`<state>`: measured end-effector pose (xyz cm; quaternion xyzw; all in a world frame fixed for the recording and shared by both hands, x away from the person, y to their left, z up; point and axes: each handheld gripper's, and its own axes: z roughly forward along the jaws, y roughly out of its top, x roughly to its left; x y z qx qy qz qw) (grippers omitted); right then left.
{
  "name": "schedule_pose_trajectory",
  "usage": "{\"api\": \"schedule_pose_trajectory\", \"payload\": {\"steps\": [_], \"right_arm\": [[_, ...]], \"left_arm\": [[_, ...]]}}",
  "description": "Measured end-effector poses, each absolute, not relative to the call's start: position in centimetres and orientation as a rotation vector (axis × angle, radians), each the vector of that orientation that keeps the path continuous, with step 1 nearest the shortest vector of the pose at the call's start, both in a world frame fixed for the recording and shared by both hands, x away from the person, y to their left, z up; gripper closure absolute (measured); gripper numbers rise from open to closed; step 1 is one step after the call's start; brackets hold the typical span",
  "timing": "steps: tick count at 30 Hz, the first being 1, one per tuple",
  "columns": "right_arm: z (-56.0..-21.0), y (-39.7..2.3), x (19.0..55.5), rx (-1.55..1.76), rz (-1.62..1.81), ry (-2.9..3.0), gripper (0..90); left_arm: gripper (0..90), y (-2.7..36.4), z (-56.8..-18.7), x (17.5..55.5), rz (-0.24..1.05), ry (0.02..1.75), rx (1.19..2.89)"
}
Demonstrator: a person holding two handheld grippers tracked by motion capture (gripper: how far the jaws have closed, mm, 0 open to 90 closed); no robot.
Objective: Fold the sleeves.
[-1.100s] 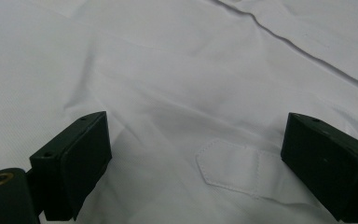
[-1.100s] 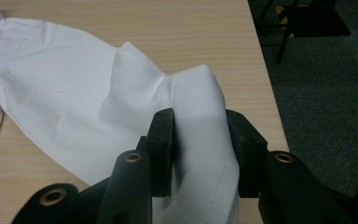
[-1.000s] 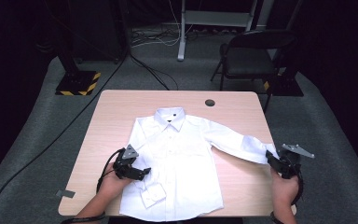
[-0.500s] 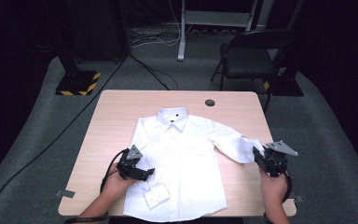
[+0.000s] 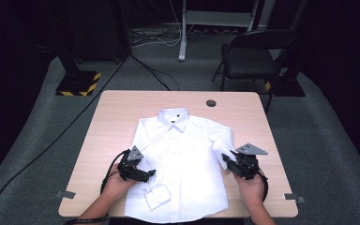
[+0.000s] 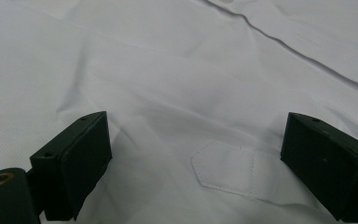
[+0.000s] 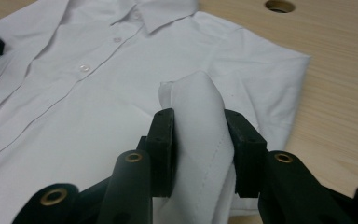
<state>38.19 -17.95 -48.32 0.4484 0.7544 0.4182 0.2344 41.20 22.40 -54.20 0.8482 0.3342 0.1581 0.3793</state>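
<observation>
Right gripper point(image 5: 228, 158) moved inward from table's right edge toward shirt body, carrying pinched sleeve point(image 7: 200, 126) with it. Sleeve, earlier stretched out sideways across wood, now folded back over white shirt point(image 5: 183, 154) front. Right hand point(image 5: 251, 185) shifted left accordingly.

Quick count of what's out here: one white button-up shirt point(image 5: 183, 159) on one wooden table point(image 5: 117, 117). Two sleeves on it, one sleeve cuff point(image 5: 157, 197) lying on the lower front, the other sleeve point(image 7: 200, 121) bunched up. One collar point(image 5: 173, 115), and I can make out two buttons point(image 7: 85, 68) down the placket in the right gripper view. One round cable hole point(image 5: 211, 102) in the tabletop. Two handheld grippers, the left gripper point(image 5: 146, 174) and the right gripper point(image 5: 227, 158), two black jaws each. Behind the table: one folding chair point(image 5: 248, 61) and one stand base with yellow-black hazard stripes point(image 5: 78, 83).
</observation>
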Motion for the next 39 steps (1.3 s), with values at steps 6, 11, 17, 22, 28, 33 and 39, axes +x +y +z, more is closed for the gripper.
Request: {"api": "schedule_pose_trajectory", "payload": {"steps": [6, 11, 17, 22, 28, 33, 39], "right_arm": [[-48.9, -15.4, 37.7, 1.107, 1.135, 2.177, 65.4], [-49.4, -13.9, 37.4, 1.048, 1.119, 2.243, 65.1], [-50.0, -12.8, 37.1, 1.006, 1.094, 2.292, 61.4], [-49.9, -12.6, 36.9, 0.993, 1.14, 2.324, 57.3], [-49.5, -12.0, 35.8, 0.951, 1.18, 2.359, 44.4], [-48.4, -10.9, 34.8, 0.857, 1.228, 2.343, 38.3], [-49.4, -9.9, 34.9, 0.809, 1.181, 2.436, 35.4]], "left_arm": [[7.9, 22.4, -54.2, 41.2, 0.404, 0.854, 2.167], [7.9, 22.4, -54.2, 41.2, 0.404, 0.854, 2.167], [7.9, 22.4, -54.2, 41.2, 0.403, 0.854, 2.166], [7.8, 22.4, -54.2, 41.2, 0.403, 0.854, 2.166], [7.9, 22.4, -54.2, 41.2, 0.404, 0.855, 2.167], [7.8, 22.4, -54.2, 41.2, 0.404, 0.854, 2.167], [7.8, 22.4, -54.2, 41.2, 0.404, 0.855, 2.167]]}}
